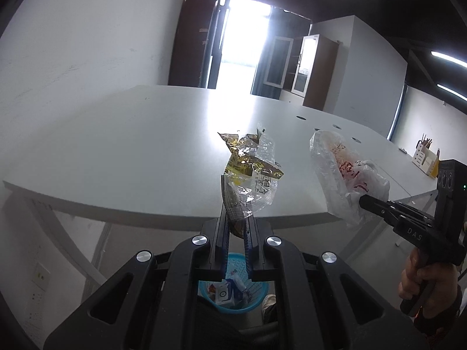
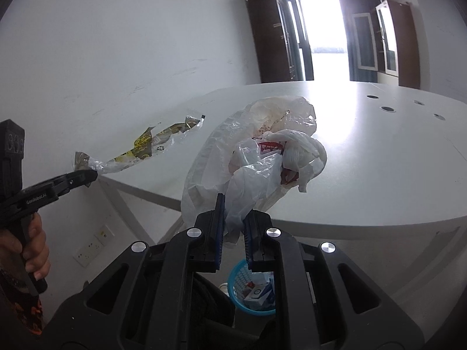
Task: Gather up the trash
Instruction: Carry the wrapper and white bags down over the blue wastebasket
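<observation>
Dangling clear of the table, the gold wrapper runs lengthwise toward 12 o'clock from the left gripper, pinched at its near end. The plastic bag bunches upward, pinched in the right gripper. With only thin edges nipped, either may slip, missing the blue bin at 6 o'clock.
</observation>
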